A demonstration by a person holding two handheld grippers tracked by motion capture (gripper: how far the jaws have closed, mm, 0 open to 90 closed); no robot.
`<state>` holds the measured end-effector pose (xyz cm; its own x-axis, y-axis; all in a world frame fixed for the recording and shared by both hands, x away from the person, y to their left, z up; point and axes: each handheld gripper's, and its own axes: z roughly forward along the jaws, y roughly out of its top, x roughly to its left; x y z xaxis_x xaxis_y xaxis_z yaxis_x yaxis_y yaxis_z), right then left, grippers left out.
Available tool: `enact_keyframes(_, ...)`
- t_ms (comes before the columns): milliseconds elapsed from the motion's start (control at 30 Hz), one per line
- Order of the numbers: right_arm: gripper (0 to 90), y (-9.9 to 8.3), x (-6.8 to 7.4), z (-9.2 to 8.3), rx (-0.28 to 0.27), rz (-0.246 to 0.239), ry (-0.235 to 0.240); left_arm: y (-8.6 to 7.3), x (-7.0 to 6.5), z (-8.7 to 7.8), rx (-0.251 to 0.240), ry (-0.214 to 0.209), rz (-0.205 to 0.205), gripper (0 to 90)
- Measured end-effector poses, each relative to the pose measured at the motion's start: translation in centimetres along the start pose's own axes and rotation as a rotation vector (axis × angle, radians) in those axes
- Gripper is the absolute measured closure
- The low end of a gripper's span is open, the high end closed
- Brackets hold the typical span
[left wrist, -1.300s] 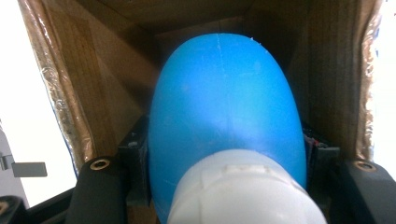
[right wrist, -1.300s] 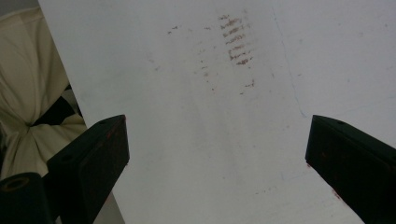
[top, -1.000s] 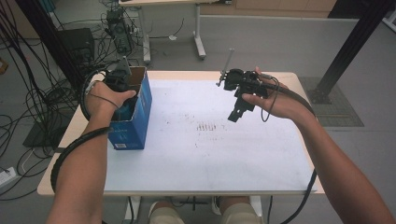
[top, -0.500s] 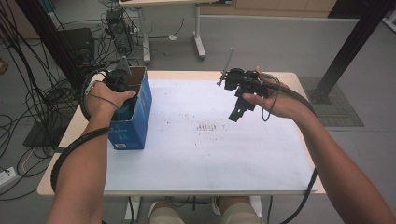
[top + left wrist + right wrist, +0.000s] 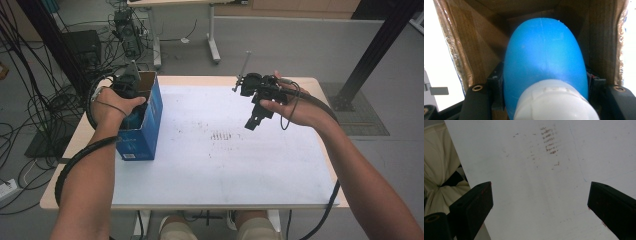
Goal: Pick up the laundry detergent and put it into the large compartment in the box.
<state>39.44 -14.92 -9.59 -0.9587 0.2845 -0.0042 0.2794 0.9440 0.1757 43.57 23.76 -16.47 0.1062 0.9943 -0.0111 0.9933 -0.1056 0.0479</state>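
Note:
An open blue cardboard box (image 5: 142,127) stands on the left part of the table. My left gripper (image 5: 133,111) reaches down into it from above. In the left gripper view the left gripper (image 5: 544,83) is shut on a smooth blue rounded object (image 5: 544,47) with a white end (image 5: 554,105), between the box's brown inner walls (image 5: 471,37). My right gripper (image 5: 253,122) hangs over the table's right half, tilted down. Its jaws stand wide open in the right gripper view (image 5: 540,202), with nothing between them.
A white sheet (image 5: 225,165) with a patch of dark smudges (image 5: 222,135) covers the table. Cables (image 5: 30,130) lie on the floor at the left. Another desk's legs (image 5: 212,35) stand behind, and a black post (image 5: 372,55) at the right.

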Motion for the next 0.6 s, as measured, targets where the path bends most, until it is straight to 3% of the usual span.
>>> enact_keyframes(600,6.2,0.04,0.13,-0.02,0.001,0.001,-0.002,-0.08,-0.06,0.01,-0.004,0.001,0.000,37.0)
